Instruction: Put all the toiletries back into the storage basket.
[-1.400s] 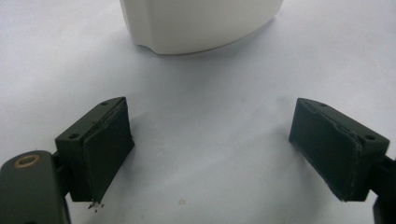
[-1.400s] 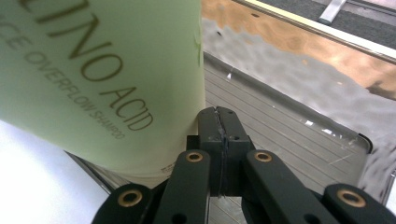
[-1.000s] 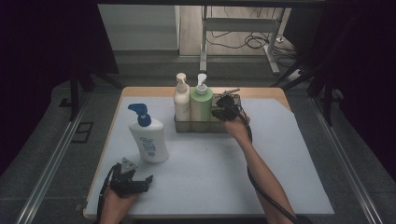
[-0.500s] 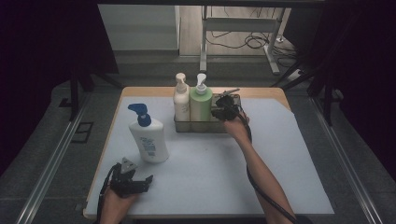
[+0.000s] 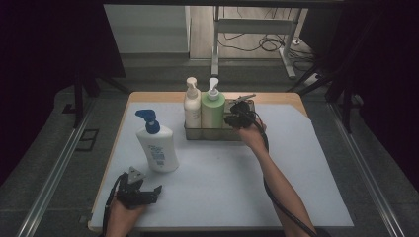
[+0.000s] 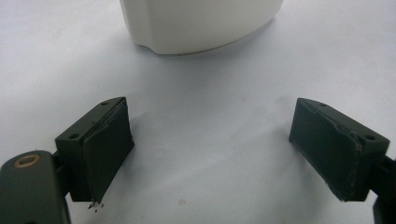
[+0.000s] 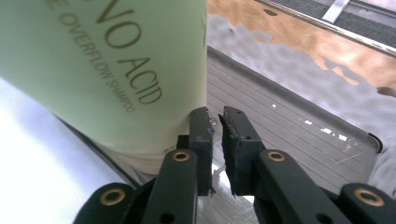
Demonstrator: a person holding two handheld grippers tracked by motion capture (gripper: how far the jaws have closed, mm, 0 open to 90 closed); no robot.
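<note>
High view: fixed cam above the near edge, facing fwd and down; takes in the whole table (image 5: pixel 296 163), mid-distance. Left gripper (image 5: pixel 136 192) sits at 7 o'clock, right gripper (image 5: pixel 239 117) near 12.

Left gripper view: cam rides low, v. close to the mat, facing along its jaws toward the white bottle (image 6: pixel 201 23) at 12 o'clock; shares that bottle (image 5: pixel 157 148) w/ the high view.

Right gripper view: cam tilted, inches-close, green bottle (image 7: pixel 102 70) at 10 o'clock, tray (image 7: pixel 299 130) floor at 2; shares both w/ high view: green bottle (image 5: pixel 213 109), tray (image 5: pixel 212 134).
</note>
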